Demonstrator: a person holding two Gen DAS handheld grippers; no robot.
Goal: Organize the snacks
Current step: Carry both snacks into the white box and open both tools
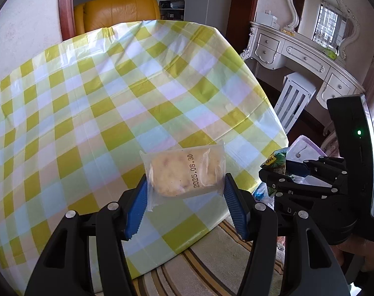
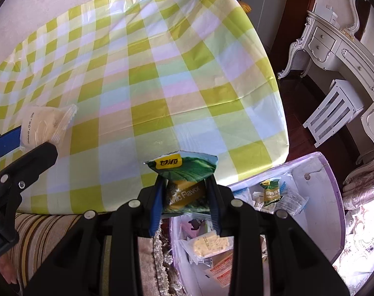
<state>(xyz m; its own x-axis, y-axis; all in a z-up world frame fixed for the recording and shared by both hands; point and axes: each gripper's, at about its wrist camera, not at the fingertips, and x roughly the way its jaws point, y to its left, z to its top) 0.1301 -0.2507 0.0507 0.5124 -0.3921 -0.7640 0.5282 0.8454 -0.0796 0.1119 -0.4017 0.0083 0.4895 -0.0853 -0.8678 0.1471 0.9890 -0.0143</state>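
The left gripper (image 1: 185,197) had its blue pads about half open, w/ a clear snack pack (image 1: 184,175) squeezed between them. Inside the pack was a pale yellow cookie w/ a date printed on the wrap. The pack was up in the air, over the near edge of the table (image 1: 112,86), not lying on it. In the right wrist view the same pack (image 2: 45,125) showed at the far left, in that gripper's blue pad.

The right gripper (image 2: 187,197) was closed much tighter. Its pads pinched a small green snack bag (image 2: 184,182) w/ a yellow label on top & the word "Flavor" on its side. The bag stuck up past the fingertips, also in the air, near the table's front edge. From the left wrist view the right gripper (image 1: 285,172) sat off to the right w/ the green bag (image 1: 275,165) in it.

The table had a yellow, green & white checked cloth, and no snacks lay on its top.

Just beside the table, lower down on the right, was a light purple box (image 2: 332,197). It held more snacks: another green bag (image 2: 269,192), a cookie pack (image 2: 209,244) & some clear wrappers.

Farther back stood a white dresser (image 1: 298,54) w/ a fancy mirror, a white stool (image 1: 294,98) & a yellow leather chair (image 1: 117,9). A striped rug (image 2: 38,231) lay under the table.
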